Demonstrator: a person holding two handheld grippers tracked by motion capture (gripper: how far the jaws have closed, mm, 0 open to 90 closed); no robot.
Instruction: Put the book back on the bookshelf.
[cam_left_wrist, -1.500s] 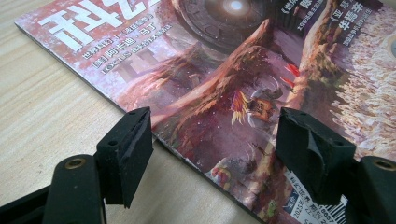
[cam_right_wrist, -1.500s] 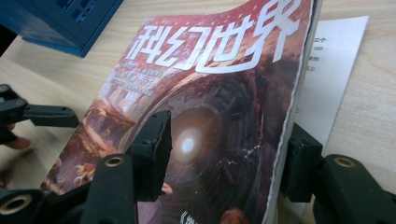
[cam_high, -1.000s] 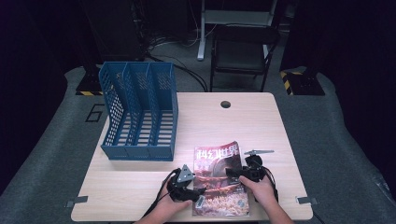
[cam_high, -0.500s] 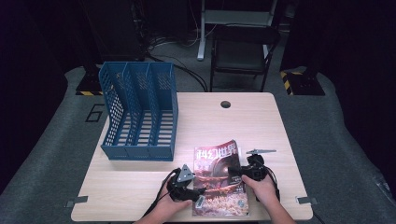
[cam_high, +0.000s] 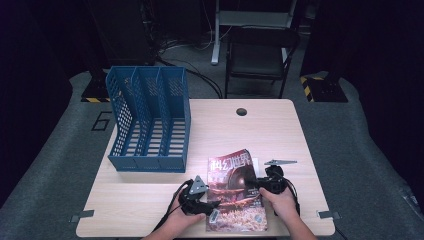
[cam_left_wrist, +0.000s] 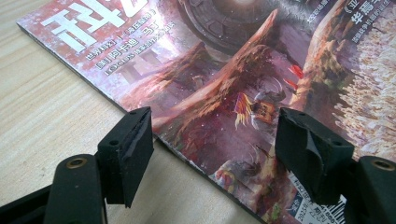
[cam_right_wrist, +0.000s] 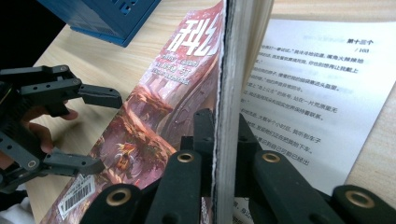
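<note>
Magazine (cam_high: 235, 192) lies near front edge of table (cam_high: 150, 200), right of the blue file rack (cam_high: 150, 122).

R gripper (cam_right_wrist: 219, 154): jaws closed on a wad of pages at the magazine's right edge, lifted so printed inside page shows.

L gripper (cam_left_wrist: 212, 140): jaws wide apart, holding nothing, straddling the spine edge over the cover.

Handling (judgement): light, floppy, glossy cover prob. slick; thin page bundle may tear or slip. Better hold nr spine, whole thickness; support both sides or it sags.
</note>
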